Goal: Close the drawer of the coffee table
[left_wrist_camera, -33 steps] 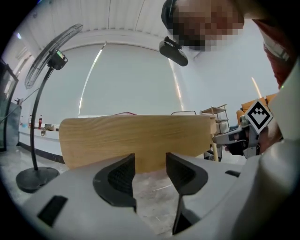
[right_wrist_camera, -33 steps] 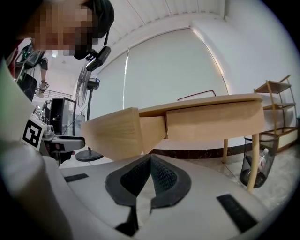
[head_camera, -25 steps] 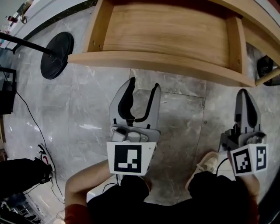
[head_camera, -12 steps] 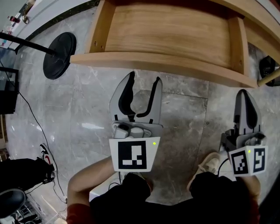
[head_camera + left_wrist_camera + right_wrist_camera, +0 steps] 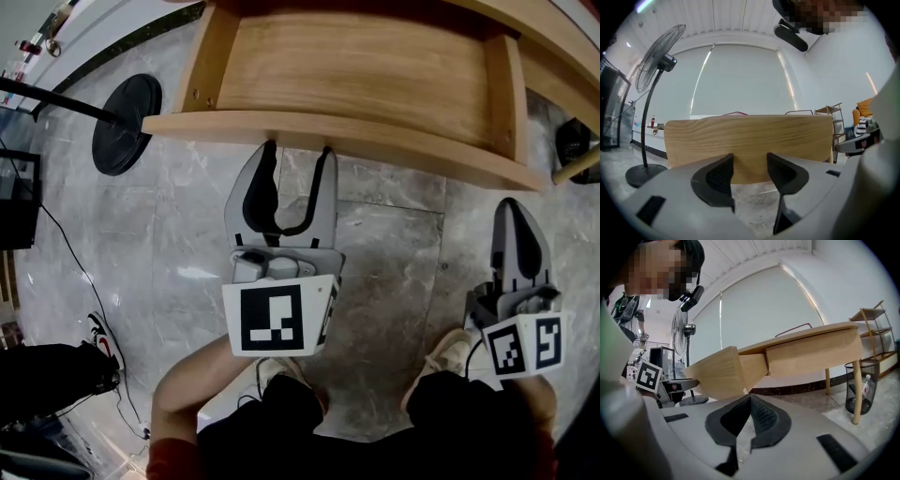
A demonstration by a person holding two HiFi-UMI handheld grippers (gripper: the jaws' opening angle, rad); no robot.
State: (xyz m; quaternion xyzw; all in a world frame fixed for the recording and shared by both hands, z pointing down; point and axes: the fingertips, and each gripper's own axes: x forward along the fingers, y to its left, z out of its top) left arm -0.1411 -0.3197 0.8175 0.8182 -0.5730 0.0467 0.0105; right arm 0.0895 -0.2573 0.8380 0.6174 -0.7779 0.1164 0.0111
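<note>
The coffee table's wooden drawer (image 5: 356, 66) stands pulled out, its light front panel (image 5: 375, 141) across the top of the head view. My left gripper (image 5: 297, 148) points level at that panel, fingertips right at its lower edge; whether they touch it I cannot tell. Its jaws have just been opening and stand open with nothing between them. In the left gripper view the panel (image 5: 750, 136) fills the space just past the left gripper (image 5: 750, 161). My right gripper (image 5: 514, 204) hangs shut and empty at the lower right, short of the drawer. From the right gripper (image 5: 750, 399) I see the drawer (image 5: 717, 373) jutting out of the table (image 5: 811, 352).
A standing fan's black round base (image 5: 120, 122) rests on the marble floor left of the drawer, its head (image 5: 658, 56) high up. A black waste bin (image 5: 862, 385) sits beside a table leg (image 5: 857, 394) on the right. The person's shoe (image 5: 450, 352) is between the grippers. Cables lie far left.
The left gripper has moved forward until its fingertips are at the drawer front, and its jaws have spread a little. The right gripper has kept its place.
</note>
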